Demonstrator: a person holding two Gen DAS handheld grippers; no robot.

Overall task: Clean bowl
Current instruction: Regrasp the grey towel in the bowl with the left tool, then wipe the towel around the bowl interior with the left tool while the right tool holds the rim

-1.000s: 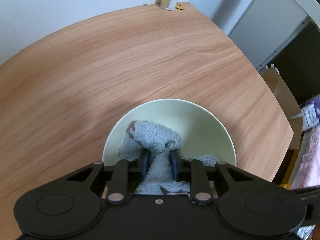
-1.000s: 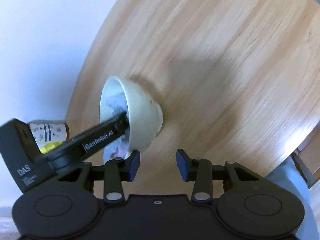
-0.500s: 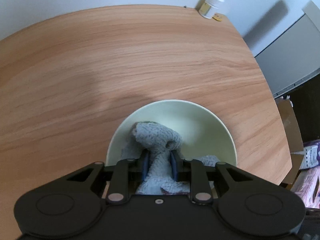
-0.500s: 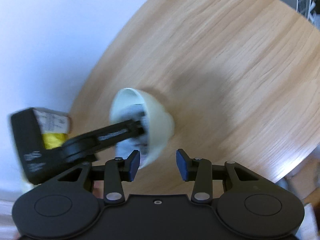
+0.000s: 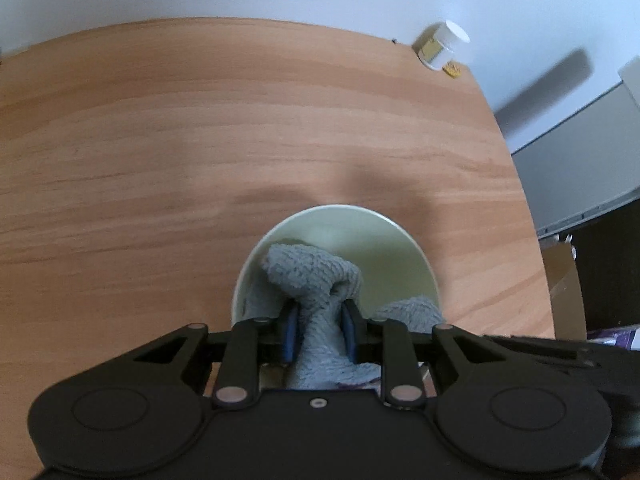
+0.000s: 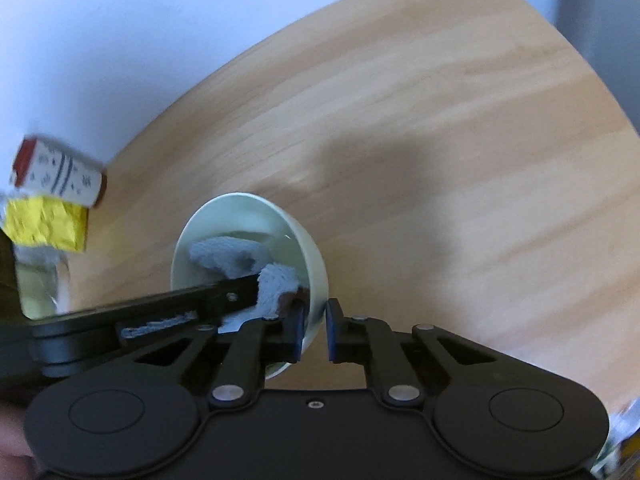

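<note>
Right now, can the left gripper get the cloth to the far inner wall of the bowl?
Probably yes. The left gripper is shut on the grey cloth inside the bowl; the far wall is bare. The right gripper clamps the near rim, steadying it.

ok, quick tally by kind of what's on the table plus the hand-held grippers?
Bowl: 1
Grey cloth: 1
White-capped jar: 1
Small yellow piece beside the jar: 1
Hand-held gripper: 2, left and right
Total: 6

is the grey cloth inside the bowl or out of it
Mostly inside: the cloth is bunched within the bowl, with one end trailing over the near rim.
</note>
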